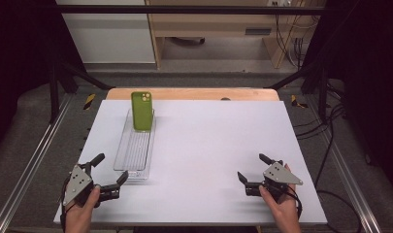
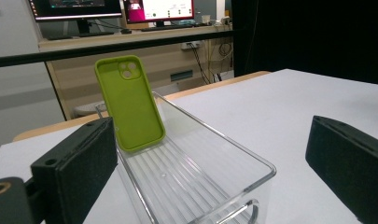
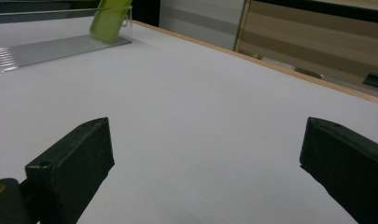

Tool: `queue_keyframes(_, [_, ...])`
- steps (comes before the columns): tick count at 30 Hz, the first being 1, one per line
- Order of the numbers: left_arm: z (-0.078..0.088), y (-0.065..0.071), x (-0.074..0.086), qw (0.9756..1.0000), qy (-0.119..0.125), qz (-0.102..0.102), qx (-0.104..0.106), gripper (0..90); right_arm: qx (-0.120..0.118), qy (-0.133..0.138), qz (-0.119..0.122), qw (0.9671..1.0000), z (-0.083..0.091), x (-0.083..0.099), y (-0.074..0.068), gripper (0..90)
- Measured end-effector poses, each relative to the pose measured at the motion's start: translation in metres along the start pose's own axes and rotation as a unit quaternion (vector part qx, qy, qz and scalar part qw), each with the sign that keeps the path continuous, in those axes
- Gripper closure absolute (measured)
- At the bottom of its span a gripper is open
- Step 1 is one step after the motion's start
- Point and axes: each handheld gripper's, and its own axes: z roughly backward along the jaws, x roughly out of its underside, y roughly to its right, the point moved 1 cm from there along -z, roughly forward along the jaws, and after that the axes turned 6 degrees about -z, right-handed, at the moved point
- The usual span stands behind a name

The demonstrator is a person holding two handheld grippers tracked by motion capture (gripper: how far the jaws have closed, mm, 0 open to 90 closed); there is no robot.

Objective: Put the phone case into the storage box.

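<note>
Inside clear tray, unbranded green phone case

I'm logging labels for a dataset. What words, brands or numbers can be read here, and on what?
None can be read.
Monitors: there is content on the screens, too blurred to read.
Green phone case: no print visible.
Clear tray: no label visible.

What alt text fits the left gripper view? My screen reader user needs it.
A green phone case leans upright against the far end of a clear plastic tray on a white table. The left gripper faces the tray's near end, its black jaws wide apart.
</note>
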Motion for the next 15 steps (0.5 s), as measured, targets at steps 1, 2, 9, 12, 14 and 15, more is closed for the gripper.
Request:
queue_keyframes(1, [0.000, 0.000, 0.001, 1.0000, -0.001, 0.001, 0.000, 1.7, 0.000, 0.000, 0.000, 1.0000, 0.000, 0.000, 0.000, 3.2])
queue_keyframes(2, [0.000, 0.000, 0.001, 1.0000, -0.001, 0.001, 0.000, 1.7, -0.001, 0.000, 0.001, 1.0000, 0.000, 0.000, 0.000, 3.2])
queue_keyframes(9, [-0.003, -0.002, 0.008, 1.0000, -0.006, 0.005, -0.003, 1.7, -0.002, 0.001, 0.000, 1.0000, 0.001, 0.000, 0.000, 3.2])
queue_keyframes(12, [-0.003, -0.004, 0.011, 0.9999, -0.007, 0.008, -0.006, 1.7, -0.002, 0.002, 0.001, 1.0000, 0.001, 0.000, 0.000, 3.2])
queue_keyframes(14, [-0.004, -0.005, 0.013, 0.9999, -0.006, 0.010, -0.008, 1.8, -0.002, 0.002, 0.001, 1.0000, 0.001, 0.000, 0.001, 3.2])
queue_keyframes(15, [-0.004, -0.006, 0.015, 0.9999, -0.007, 0.012, -0.009, 1.8, -0.002, 0.002, 0.001, 1.0000, 0.001, 0.000, 0.001, 3.2])
